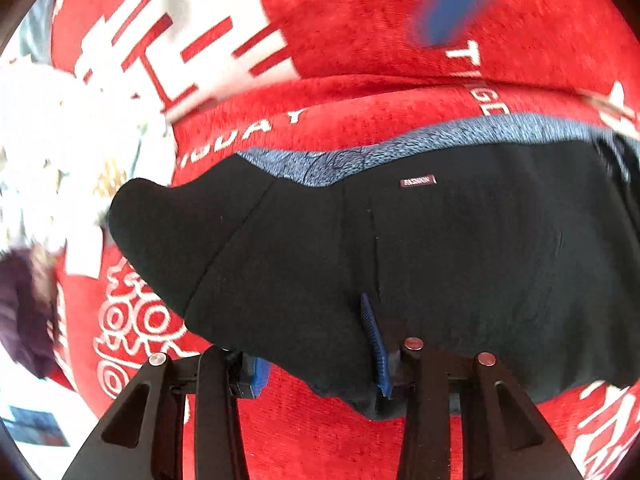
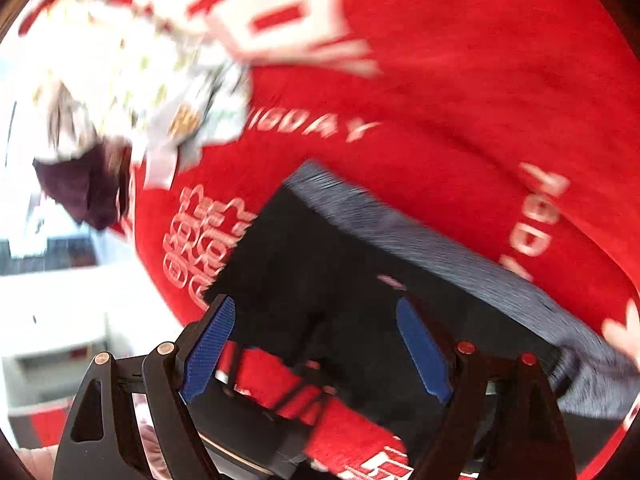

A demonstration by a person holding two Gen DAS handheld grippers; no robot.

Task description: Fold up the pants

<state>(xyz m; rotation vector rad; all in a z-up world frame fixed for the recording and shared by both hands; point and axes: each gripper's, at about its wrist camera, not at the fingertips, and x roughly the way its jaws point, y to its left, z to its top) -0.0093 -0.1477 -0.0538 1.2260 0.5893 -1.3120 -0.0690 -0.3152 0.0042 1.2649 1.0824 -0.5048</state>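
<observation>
Black pants (image 1: 440,264) with a blue-grey waistband (image 1: 460,136) and a small label (image 1: 418,181) lie spread on a red blanket (image 1: 360,32) with white lettering. My left gripper (image 1: 318,360) is at the pants' near edge, shut on a bunch of black fabric that fills the gap between its blue pads (image 1: 376,344). In the right wrist view, which is blurred, my right gripper (image 2: 318,350) hovers over the pants (image 2: 304,248) with its blue pads (image 2: 424,352) wide apart and nothing gripped. It also shows as a blurred blue shape, the right gripper (image 1: 452,4), at the far right.
A heap of white patterned cloth (image 1: 52,140) and a dark purple garment (image 1: 24,312) lie at the blanket's left edge, also seen as white cloth (image 2: 120,80) and purple garment (image 2: 84,192). Pale floor (image 2: 60,300) lies beyond that edge.
</observation>
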